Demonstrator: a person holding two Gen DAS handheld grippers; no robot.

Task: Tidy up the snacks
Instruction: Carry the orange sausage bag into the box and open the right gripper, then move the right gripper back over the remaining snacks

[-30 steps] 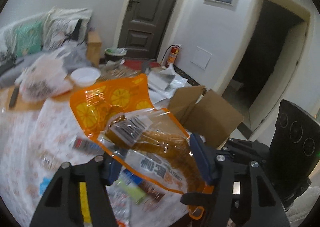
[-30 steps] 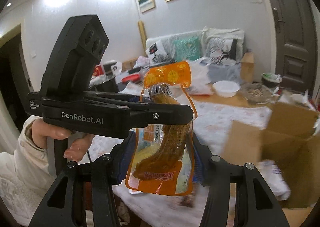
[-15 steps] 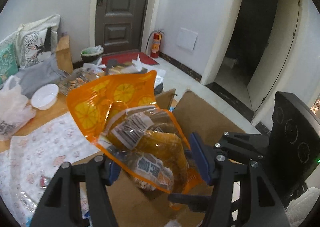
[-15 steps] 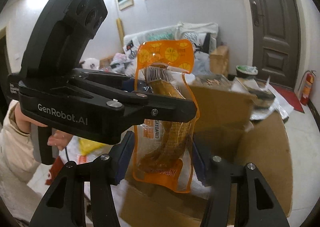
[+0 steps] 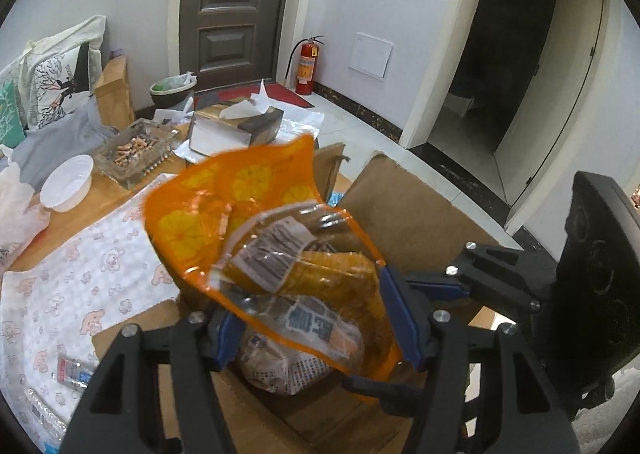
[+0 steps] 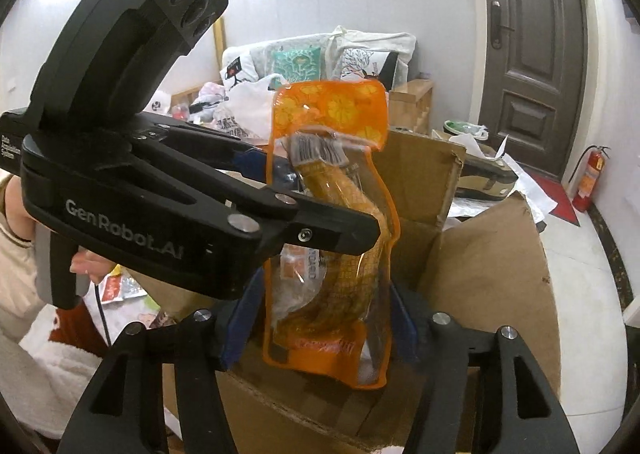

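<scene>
Orange plastic snack pouch [image 5: 280, 254], clear-windowed with a browned meat piece and a white barcode label inside, held above the open cardboard box [image 5: 404, 214], its citrus-printed top edge pointing away from the box. Left gripper [image 5: 316, 318]: blue-padded jaws closed against both sides of the pouch at mid-height; in the right wrist view this tool reaches in from the left of the box, one black finger lying across the pouch [image 6: 332, 238]. Right gripper [image 6: 320, 330]: jaws parted to either side of the pouch's lower end over the box [image 6: 492, 254]; whether the pads touch the plastic cannot be told. Another wrapped snack pack [image 5: 288, 366] lies inside the box, directly beneath the pouch. Box flaps stand open. Left of the box: patterned tablecloth [image 5: 80, 286]; beyond it a white bowl [image 5: 66, 182] and a glass tray [image 5: 136, 150] of small tan pieces. Behind the box: tissue box [image 5: 236, 126]. Farther behind, by the wall: red fire extinguisher [image 5: 307, 64], beside a dark door [image 5: 232, 6].
</scene>
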